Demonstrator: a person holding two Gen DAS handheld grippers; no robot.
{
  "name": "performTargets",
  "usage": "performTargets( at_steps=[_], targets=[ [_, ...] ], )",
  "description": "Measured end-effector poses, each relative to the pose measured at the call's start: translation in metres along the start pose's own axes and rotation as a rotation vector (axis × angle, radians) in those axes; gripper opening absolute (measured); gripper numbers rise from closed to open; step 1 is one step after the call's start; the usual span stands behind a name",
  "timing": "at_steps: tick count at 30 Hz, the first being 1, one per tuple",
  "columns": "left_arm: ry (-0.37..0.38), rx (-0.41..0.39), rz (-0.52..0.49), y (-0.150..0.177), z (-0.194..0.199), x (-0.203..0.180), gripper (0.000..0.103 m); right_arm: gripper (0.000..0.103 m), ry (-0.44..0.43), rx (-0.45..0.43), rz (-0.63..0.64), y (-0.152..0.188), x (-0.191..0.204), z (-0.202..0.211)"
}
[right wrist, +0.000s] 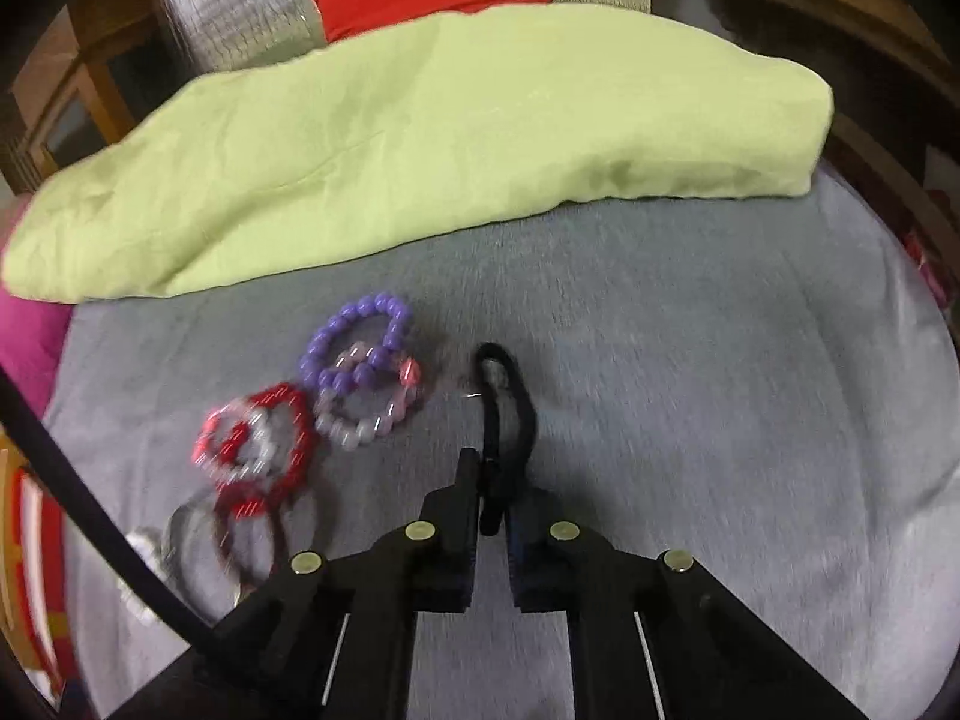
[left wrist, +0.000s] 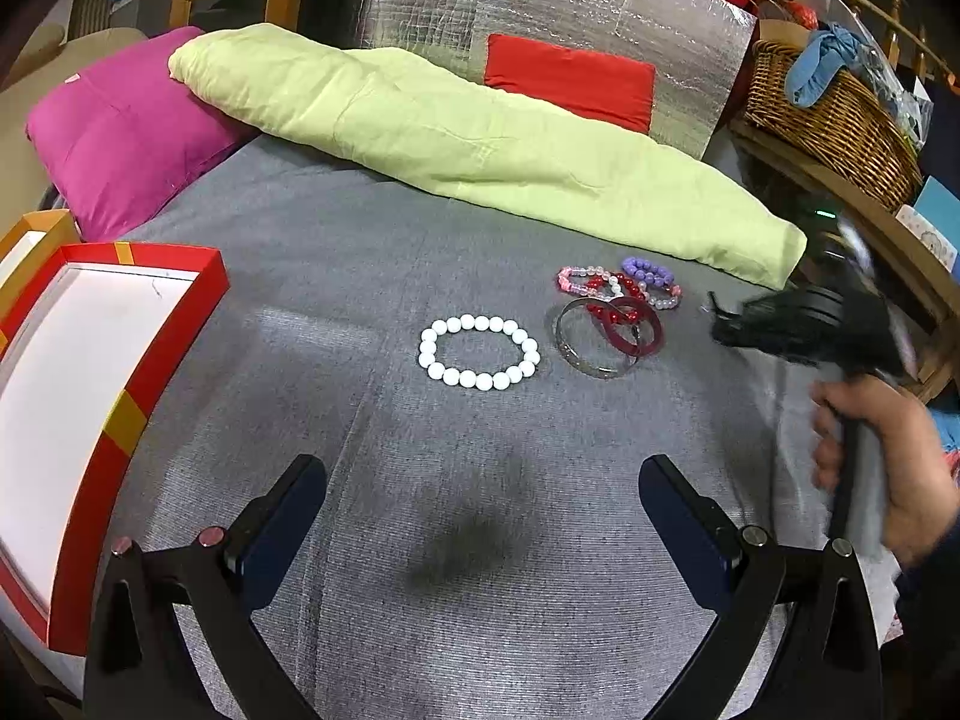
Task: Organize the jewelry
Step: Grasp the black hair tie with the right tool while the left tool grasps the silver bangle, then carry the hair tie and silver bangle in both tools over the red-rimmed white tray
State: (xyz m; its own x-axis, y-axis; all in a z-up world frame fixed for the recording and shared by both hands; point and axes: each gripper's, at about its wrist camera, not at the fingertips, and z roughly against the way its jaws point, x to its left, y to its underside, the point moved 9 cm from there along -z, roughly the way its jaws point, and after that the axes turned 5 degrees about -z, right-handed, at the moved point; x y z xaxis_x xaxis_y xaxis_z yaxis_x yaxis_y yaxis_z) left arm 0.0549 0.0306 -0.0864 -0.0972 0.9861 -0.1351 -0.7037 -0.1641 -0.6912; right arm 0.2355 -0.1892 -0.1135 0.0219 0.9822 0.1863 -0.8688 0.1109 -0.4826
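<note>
Bare grey bedspread (left wrist: 372,420) is lying open up front; green pillow (left wrist: 480,138) is blocking the far edge, red box (left wrist: 144,384) crowding the left edge.

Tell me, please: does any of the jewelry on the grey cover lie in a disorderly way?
Yes. The bangles and the red, pink and purple bead bracelets lie overlapping in one heap. The white bead bracelet lies apart, flat and round. The red box shows no jewelry inside.
</note>
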Motion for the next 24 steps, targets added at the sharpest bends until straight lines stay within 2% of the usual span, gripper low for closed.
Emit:
performTargets(
  at_steps=[5, 10, 12, 14, 16, 18, 21, 23, 24],
  targets=[
    [0.013, 0.023, -0.012, -0.007, -0.005, -0.005, 0.103, 0.008, -0.172, -0.033, -0.072, 0.045, -0.009, 0.049],
    [0.03, 0.045, -0.067, -0.038, -0.027, -0.025, 0.103, 0.008, -0.333, -0.058, -0.139, 0.085, -0.006, 0.079],
    [0.025, 0.077, -0.127, -0.051, -0.044, -0.036, 0.099, 0.008, -0.373, -0.063, -0.159, 0.091, -0.004, 0.078],
    [0.013, 0.119, -0.196, -0.063, -0.065, -0.046, 0.088, 0.008, -0.4, -0.056, -0.176, 0.094, -0.008, 0.083],
    [-0.018, 0.17, -0.26, -0.071, -0.086, -0.053, 0.082, 0.008, -0.42, -0.055, -0.184, 0.091, -0.009, 0.081],
    [-0.035, 0.217, -0.298, -0.072, -0.102, -0.057, 0.071, 0.009, -0.444, -0.062, -0.195, 0.086, -0.011, 0.082],
    [-0.037, 0.311, -0.336, -0.065, -0.129, -0.063, 0.047, 0.008, -0.459, -0.061, -0.203, 0.085, -0.013, 0.082],
    [-0.03, 0.325, -0.359, -0.063, -0.135, -0.067, 0.013, 0.008, -0.464, -0.055, -0.208, 0.086, -0.014, 0.08],
    [-0.033, 0.32, -0.365, -0.065, -0.134, -0.068, 0.003, 0.008, -0.466, -0.054, -0.21, 0.085, -0.013, 0.079]
  ],
)
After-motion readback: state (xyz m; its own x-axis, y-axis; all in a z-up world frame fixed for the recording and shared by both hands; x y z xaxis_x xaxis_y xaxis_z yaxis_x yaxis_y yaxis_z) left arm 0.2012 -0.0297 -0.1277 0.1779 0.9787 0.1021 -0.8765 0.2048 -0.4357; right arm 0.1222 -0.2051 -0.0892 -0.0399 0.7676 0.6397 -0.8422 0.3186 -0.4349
